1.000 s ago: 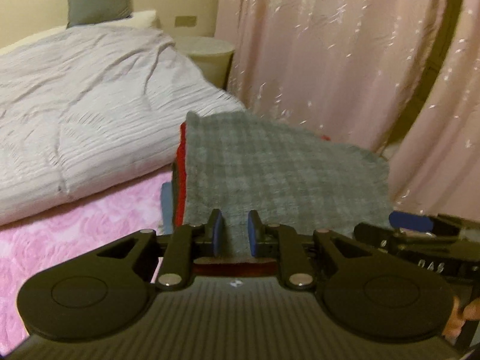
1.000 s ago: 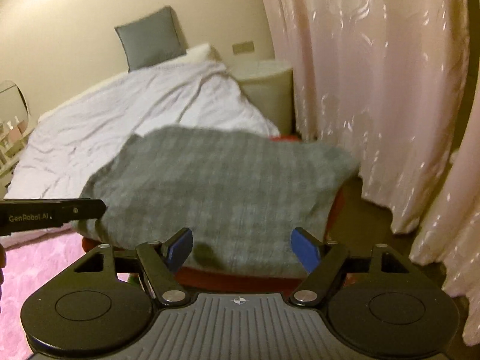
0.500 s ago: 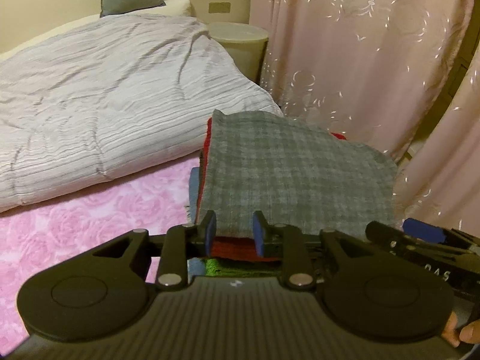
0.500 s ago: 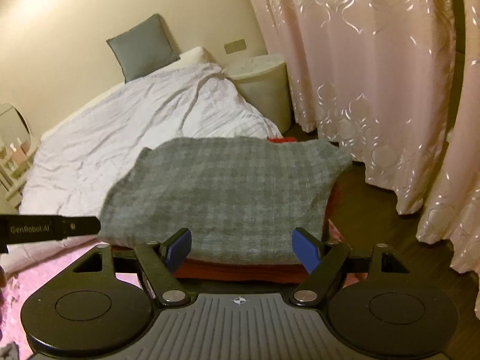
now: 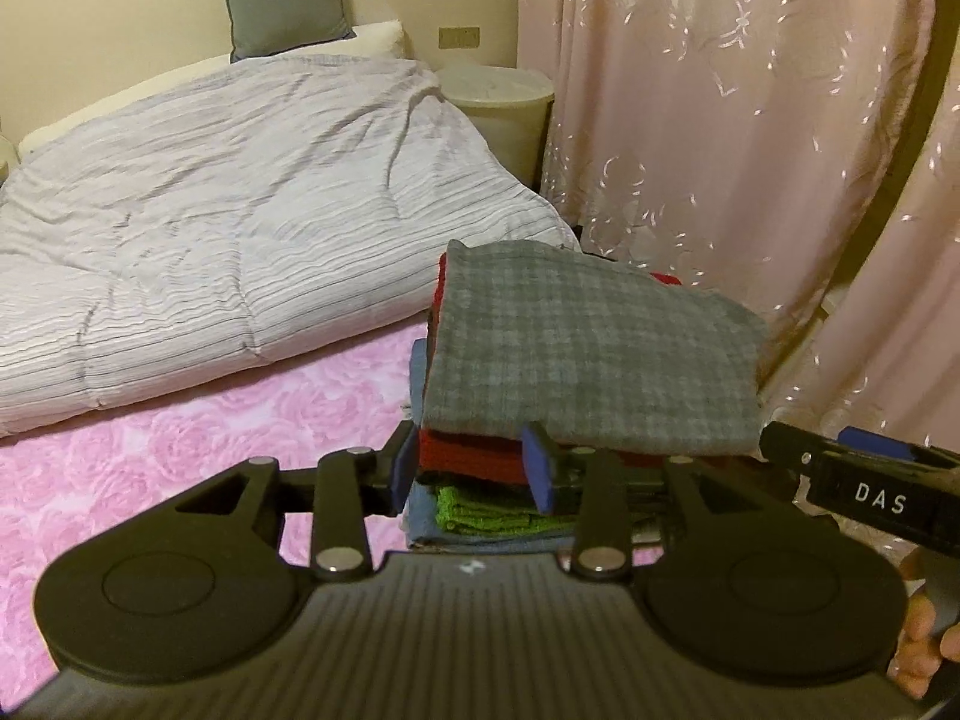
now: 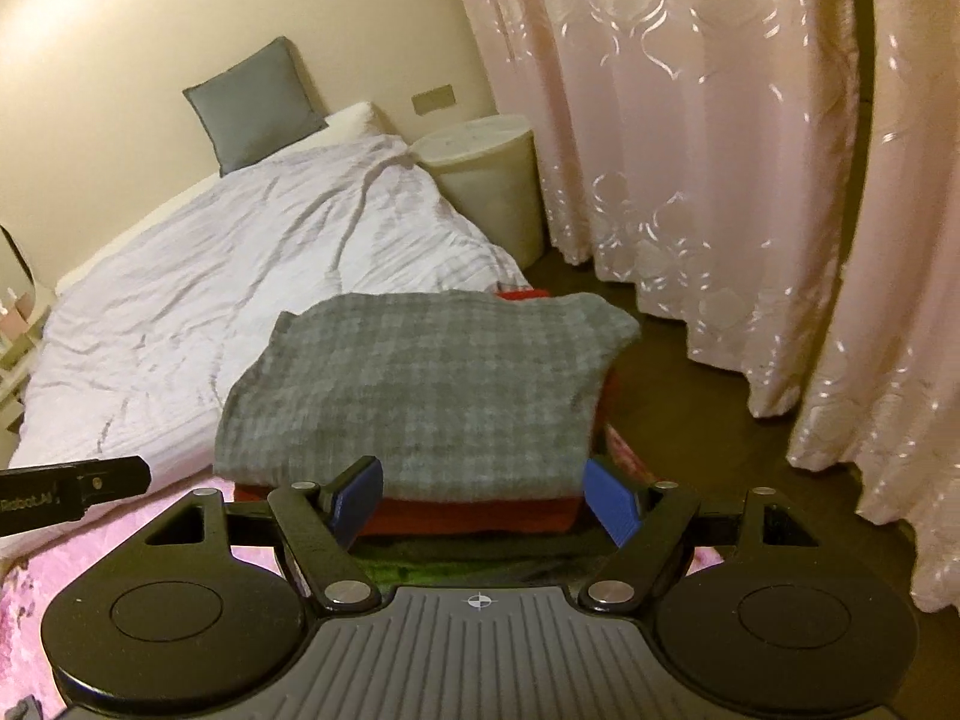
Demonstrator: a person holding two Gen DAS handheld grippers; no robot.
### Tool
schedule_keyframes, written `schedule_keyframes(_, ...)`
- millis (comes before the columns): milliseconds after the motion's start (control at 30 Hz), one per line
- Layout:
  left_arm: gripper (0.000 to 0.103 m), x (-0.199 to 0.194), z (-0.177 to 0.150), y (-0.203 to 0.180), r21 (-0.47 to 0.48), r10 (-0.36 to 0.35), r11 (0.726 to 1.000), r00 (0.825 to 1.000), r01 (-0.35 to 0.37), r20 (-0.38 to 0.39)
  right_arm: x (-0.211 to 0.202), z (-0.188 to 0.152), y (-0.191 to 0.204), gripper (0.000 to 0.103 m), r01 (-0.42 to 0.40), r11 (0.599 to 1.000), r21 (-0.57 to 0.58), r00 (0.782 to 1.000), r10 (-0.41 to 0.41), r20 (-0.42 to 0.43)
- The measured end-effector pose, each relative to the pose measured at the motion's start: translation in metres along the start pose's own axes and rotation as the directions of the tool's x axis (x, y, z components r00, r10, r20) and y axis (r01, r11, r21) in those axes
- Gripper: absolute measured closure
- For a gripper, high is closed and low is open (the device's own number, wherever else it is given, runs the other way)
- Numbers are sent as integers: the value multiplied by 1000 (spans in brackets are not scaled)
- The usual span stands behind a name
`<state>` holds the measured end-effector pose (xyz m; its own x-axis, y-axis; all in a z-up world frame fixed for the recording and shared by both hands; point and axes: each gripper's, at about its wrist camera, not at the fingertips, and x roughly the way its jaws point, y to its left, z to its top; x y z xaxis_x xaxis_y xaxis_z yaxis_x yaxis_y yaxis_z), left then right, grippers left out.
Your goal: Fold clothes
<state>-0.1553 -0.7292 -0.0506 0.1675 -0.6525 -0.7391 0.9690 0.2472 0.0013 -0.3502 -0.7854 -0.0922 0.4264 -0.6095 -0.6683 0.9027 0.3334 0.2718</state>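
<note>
A folded grey checked cloth [image 5: 591, 354] lies on top of a stack of folded clothes, above a red piece [image 5: 471, 456], a green one [image 5: 480, 507] and a blue one [image 5: 420, 507], at the bed's right edge. It also shows in the right wrist view [image 6: 420, 384]. My left gripper [image 5: 471, 468] is open and empty, just in front of the stack. My right gripper [image 6: 480, 501] is wide open and empty, in front of the stack's near edge; its body [image 5: 864, 489] shows at the right of the left wrist view.
The stack sits on a pink rose-patterned blanket [image 5: 198, 444]. A striped pale duvet [image 5: 228, 228] covers the bed behind, with a grey pillow [image 5: 282, 0]. A round pale bin [image 6: 486, 180] and pink curtains [image 6: 690, 138] stand to the right over dark floor [image 6: 690, 414].
My left gripper has opened, let go of the grey cloth and drawn back. My right gripper has drawn back too. The grey cloth now rests on the stack.
</note>
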Motion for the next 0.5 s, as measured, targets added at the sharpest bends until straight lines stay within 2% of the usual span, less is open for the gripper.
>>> schedule_keyframes(367, 60, -61, -22, 3, 33, -3, 999, 1000, 2, 22, -64, -19, 27, 25, 52, 998, -25, 998, -52, -28)
schedule_keyframes(400, 59, -67, -24, 4, 36, -1, 999, 1000, 0, 27, -70, -21, 30, 23, 55, 998, -27, 998, -56, -27)
schedule_keyframes(467, 57, -78, -27, 3, 38, 4, 999, 999, -5, 32, -83, -24, 35, 8, 65, 997, -30, 998, -65, -14)
schedule_keyframes(500, 55, -82, -29, 3, 37, 5, 999, 999, -6, 36, -89, -26, 37, 8, 71, 997, -31, 997, -71, -5)
